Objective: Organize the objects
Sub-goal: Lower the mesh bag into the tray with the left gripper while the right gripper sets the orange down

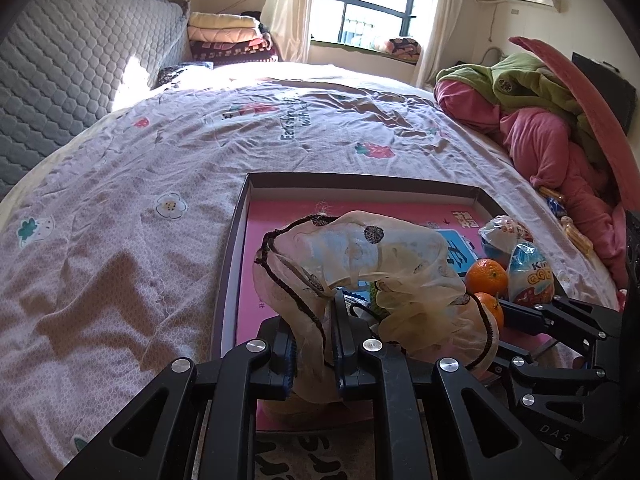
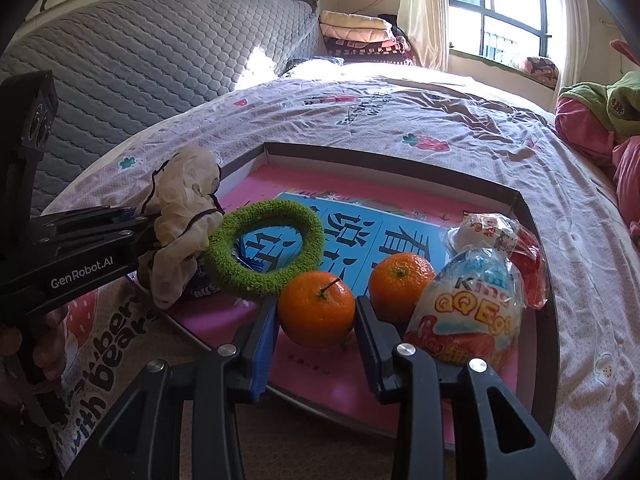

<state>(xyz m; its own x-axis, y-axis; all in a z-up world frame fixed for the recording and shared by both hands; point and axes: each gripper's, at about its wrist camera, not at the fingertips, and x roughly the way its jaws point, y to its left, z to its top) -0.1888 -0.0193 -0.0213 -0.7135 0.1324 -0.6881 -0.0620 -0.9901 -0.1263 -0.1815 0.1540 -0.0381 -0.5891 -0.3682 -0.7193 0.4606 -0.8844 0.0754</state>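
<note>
1. Left wrist view: the left gripper (image 1: 314,322) sits at bottom centre, its jaws pinched on the sheer cream scrunchie (image 1: 372,276), whose fabric bunches up between the two fingers and spills to the right.
2. The scrunchie hangs over the near left part of the tray (image 1: 236,236), a shallow dark-rimmed box with a pink floor that lies on the bedsheet (image 1: 132,184).
3. At right centre of the frame stand two oranges: the far orange (image 1: 486,277) and, just below it, the near orange (image 1: 491,307), partly hidden by the scrunchie.
4. Beside them at the right are the egg packet (image 1: 531,274) and, behind it, a second packet (image 1: 505,234).
5. The right gripper's black linkage enters at lower right; its jaw state cannot be told from here.
6. Right wrist view: the right gripper (image 2: 316,320) at bottom centre clasps the near orange (image 2: 316,305) between its fingers, above the tray's (image 2: 516,200) pink floor.
7. The far orange (image 2: 401,282) lies just right of it, touching the egg packet (image 2: 472,312) at lower right; the second packet (image 2: 500,240) lies behind.
8. A green ring (image 2: 266,250) rests at centre left on a blue card (image 2: 360,232).
9. At left, the left gripper (image 2: 154,236) grasps the scrunchie (image 2: 182,220), which touches the ring's left edge.
10. A hand (image 2: 48,344) grips that gripper's handle at lower left.
</note>
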